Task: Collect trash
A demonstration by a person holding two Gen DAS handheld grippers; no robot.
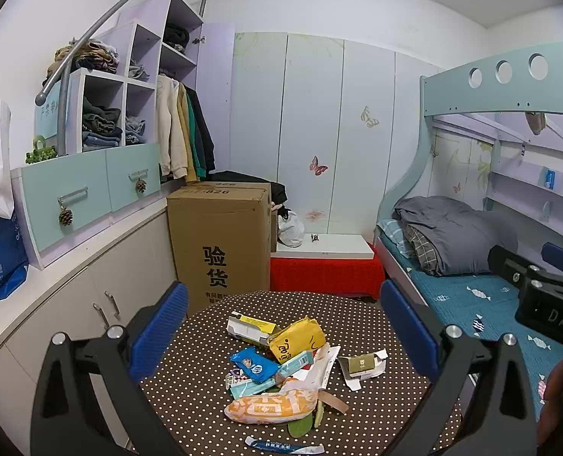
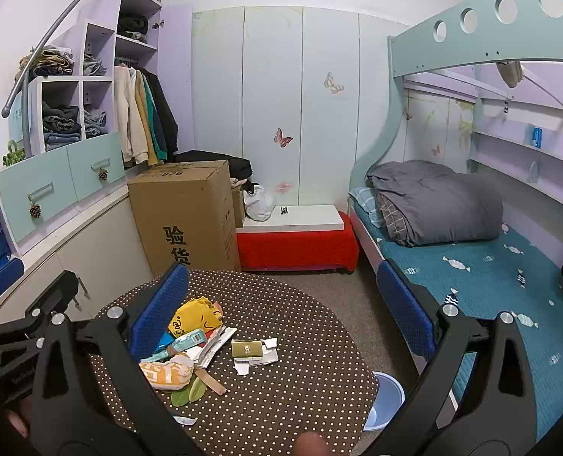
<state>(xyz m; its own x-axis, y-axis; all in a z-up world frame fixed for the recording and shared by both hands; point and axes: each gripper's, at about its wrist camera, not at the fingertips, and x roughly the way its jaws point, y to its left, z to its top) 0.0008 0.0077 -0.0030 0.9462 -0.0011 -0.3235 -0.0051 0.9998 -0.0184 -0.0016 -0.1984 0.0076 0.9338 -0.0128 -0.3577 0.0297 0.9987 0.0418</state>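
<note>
Bedroom w/ polka-dot worktop; trash pile sits mid-worktop. Left gripper fingers spread wide, pile dead ahead btwn them, so nearer. Right gripper fingers also apart, empty; pile lies toward its left finger. Blue bin on floor by worktop's right edge.

Small bedroom, even indoor light. Back wall: pale wardrobe doors with butterfly stickers. Left: open lavender shelving stuffed with folded clothes, jackets hanging beside it, mint drawers below. Tall cardboard box beside a red-draped bench. Right: mint bunk bed, grey duvet on teal sheet. Grey carpet.
</note>
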